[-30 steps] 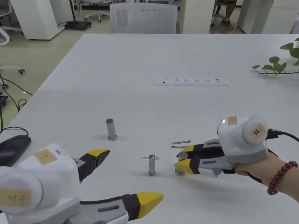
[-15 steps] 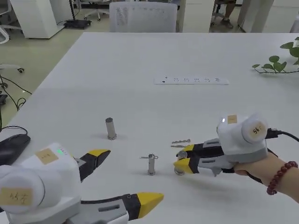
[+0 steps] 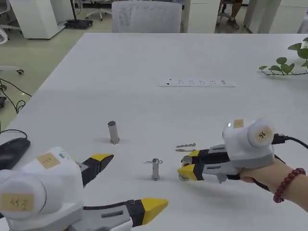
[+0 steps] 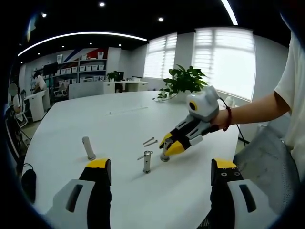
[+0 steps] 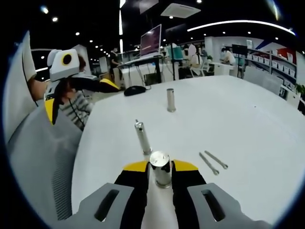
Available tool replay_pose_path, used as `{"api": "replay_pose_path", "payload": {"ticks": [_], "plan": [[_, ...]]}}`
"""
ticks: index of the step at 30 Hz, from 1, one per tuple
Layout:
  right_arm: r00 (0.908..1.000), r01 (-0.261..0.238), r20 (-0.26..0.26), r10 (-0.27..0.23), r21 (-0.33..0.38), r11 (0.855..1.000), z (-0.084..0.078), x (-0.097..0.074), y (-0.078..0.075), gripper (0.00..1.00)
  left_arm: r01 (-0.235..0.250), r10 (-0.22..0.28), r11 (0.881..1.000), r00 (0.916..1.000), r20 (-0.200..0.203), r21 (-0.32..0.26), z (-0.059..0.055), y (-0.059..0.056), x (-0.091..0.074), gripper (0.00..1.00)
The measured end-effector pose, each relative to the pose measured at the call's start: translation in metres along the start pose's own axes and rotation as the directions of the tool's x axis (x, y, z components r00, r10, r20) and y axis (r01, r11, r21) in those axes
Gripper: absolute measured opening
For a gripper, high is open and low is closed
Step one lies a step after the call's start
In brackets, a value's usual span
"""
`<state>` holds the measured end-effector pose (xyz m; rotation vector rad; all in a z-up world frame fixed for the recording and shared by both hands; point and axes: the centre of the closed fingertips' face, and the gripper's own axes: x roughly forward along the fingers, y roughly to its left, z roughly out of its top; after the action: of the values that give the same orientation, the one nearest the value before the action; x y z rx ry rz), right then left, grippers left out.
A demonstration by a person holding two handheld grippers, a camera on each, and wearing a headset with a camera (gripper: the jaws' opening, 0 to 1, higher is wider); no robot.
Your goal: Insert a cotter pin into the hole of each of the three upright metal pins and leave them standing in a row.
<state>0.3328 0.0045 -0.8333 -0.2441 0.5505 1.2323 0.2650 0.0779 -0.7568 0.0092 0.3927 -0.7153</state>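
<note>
Three upright metal pins stand on the white table. My right gripper [image 3: 186, 165] [image 5: 161, 168] is shut on the rightmost pin [image 3: 186, 168] [image 5: 160, 168] [image 4: 165, 151], which rests on the table. The middle pin [image 3: 155, 169] [image 5: 142, 137] [image 4: 147, 161] has a cotter pin through its hole. The third pin [image 3: 113, 132] [image 5: 170, 99] [image 4: 88, 148] stands bare, farther left. Two loose cotter pins [image 3: 185, 147] [image 5: 212, 161] [image 4: 150, 141] lie just beyond the right gripper. My left gripper [image 3: 130, 183] [image 4: 160, 171] hangs open at the near left, holding nothing.
A white power strip [image 3: 196, 83] lies mid-table. A green plant sprig [image 3: 288, 65] sits at the far right edge. A black mouse [image 3: 10, 149] lies off the left side. A chair [image 3: 147, 17] stands at the far end.
</note>
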Motion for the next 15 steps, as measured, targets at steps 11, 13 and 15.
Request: {"api": "replay_pose_path", "payload": {"ticks": [11, 13, 15], "plan": [[0.998, -0.011, 0.063, 0.005, 0.094, 0.996, 0.018, -0.011, 0.0, 0.34, -0.004, 0.004, 1.0, 1.0, 0.009, -0.005, 0.001, 0.001, 0.0, 0.87], [0.9972, -0.01, 0.075, 0.003, 0.101, 0.995, 0.024, -0.015, -0.001, 0.35, -0.003, 0.003, 1.0, 0.9999, 0.01, -0.004, 0.002, 0.001, 0.0, 0.87], [0.9964, -0.012, 0.085, 0.002, 0.118, 0.993, 0.029, -0.018, -0.002, 0.37, -0.001, 0.001, 1.0, 0.9999, 0.011, -0.003, 0.002, 0.0, 0.0, 0.87]]}}
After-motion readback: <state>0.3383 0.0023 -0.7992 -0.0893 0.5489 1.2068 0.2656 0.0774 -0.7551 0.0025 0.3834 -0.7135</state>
